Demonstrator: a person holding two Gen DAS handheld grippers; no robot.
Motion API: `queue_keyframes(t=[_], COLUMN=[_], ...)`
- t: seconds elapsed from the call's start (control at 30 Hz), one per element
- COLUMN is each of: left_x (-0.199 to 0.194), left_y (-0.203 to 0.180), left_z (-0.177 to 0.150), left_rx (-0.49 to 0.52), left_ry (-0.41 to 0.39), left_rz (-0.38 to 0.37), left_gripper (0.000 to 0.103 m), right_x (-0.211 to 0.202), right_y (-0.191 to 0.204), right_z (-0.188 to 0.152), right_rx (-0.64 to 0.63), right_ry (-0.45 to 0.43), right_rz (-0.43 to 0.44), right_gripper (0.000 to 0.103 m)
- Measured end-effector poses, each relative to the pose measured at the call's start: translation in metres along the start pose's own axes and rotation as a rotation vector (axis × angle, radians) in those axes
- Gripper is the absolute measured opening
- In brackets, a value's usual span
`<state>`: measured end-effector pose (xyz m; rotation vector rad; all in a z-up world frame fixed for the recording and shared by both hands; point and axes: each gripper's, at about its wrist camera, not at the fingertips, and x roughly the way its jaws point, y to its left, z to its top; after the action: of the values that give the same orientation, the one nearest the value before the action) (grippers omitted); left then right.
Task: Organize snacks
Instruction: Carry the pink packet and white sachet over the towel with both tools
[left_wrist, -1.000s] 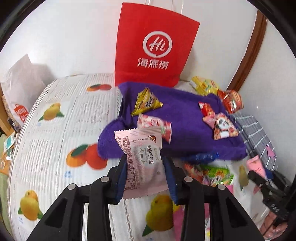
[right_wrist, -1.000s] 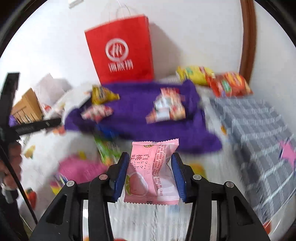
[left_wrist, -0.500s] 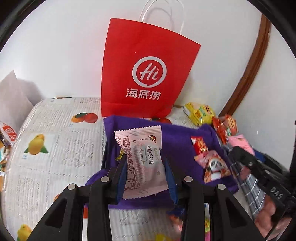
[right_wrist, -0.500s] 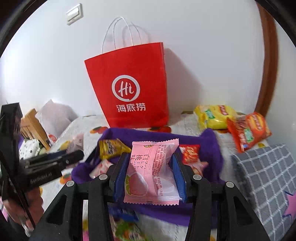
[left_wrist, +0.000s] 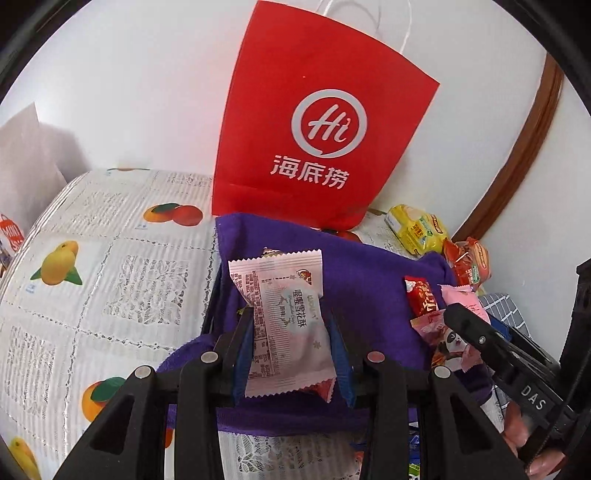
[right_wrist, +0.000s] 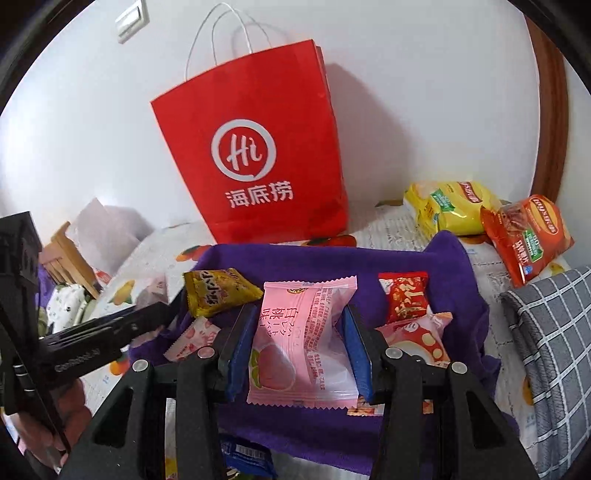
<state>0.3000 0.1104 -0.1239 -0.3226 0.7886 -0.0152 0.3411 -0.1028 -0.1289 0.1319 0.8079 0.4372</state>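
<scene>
Behind stands a red "Hi" bag (right_wrist: 255, 147); both tools (left_wrist: 291, 339) (right_wrist: 295, 332) grip pink snack packets (left_wrist: 286, 325) (right_wrist: 303, 339).

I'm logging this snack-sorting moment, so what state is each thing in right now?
left gripper: shut on the pale pink packet
right gripper: shut on the peach packet
red paper bag: upright behind the cloth, by the wall
purple cloth: spread, rumpled, with packets on it
yellow packet: lying on the cloth
red packet: lying on the cloth

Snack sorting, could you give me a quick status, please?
Left gripper shut on pale pink packet. Right gripper shut on peach packet. Both over purple cloth. Nothing blocking.
</scene>
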Motion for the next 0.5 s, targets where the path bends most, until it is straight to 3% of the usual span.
queue_keyframes(t=[0.5], left_x=[-0.0007], left_y=[-0.0036], left_z=[-0.0012], left_rx=[0.001], left_ry=[0.016], left_rz=[-0.039], left_gripper=[0.036], right_x=[0.0087], right_y=[0.0079], right_z=[-0.0017], right_rx=[-0.016], right_ry=[0.028], right_rz=[-0.003], right_gripper=[0.047])
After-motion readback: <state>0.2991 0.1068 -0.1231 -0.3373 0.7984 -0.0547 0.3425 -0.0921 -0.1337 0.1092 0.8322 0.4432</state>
